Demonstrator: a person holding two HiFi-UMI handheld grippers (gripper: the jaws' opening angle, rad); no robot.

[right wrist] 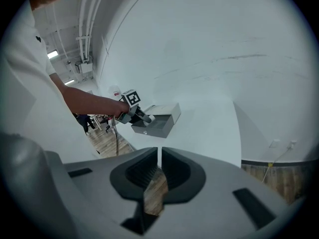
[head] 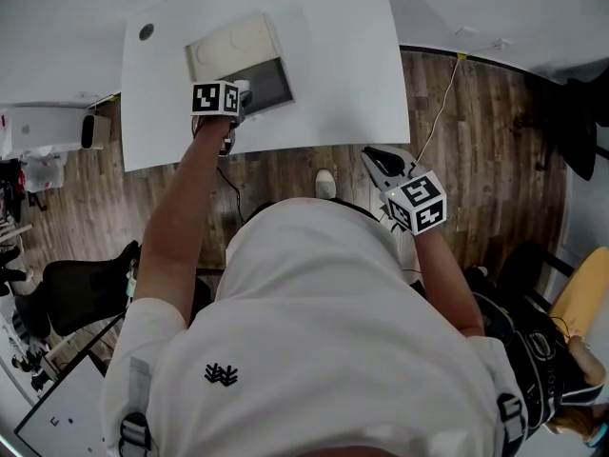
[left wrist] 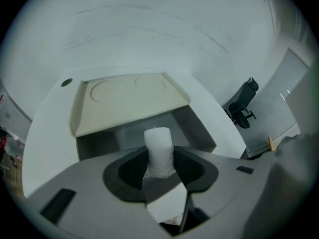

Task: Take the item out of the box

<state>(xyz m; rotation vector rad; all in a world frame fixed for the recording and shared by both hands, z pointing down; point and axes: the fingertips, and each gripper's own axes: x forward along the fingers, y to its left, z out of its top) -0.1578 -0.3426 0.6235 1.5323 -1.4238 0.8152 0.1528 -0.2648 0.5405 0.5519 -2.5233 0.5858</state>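
Item: white cylindrical roll, soft cloth-like surface (left wrist: 158, 148), upright, over the open inside of the box at its near edge. Cannot tell whether its lower end touches the box floor.

Left gripper (left wrist: 160, 164): the ribbed black pads pinch the roll at its lower half, one pad on each side, and the top stands clear above them. In the head view the left gripper (head: 238, 98) reaches over the near edge of the box, arm outstretched.

Box: shallow grey rectangular box (left wrist: 197, 126), open. Its cream lid with two round impressions (left wrist: 127, 101) is swung back on the far side.

Box sits on a white rectangular table (head: 333, 55), toward the left half. A small dark round hole (head: 146, 31) lies in the table's far left corner.

Right gripper (right wrist: 158, 163): jaws drawn almost together, only a thin slit, nothing in it. It hangs off the table's near right corner, over the brown wood-plank floor (head: 476, 141), well apart from the box.
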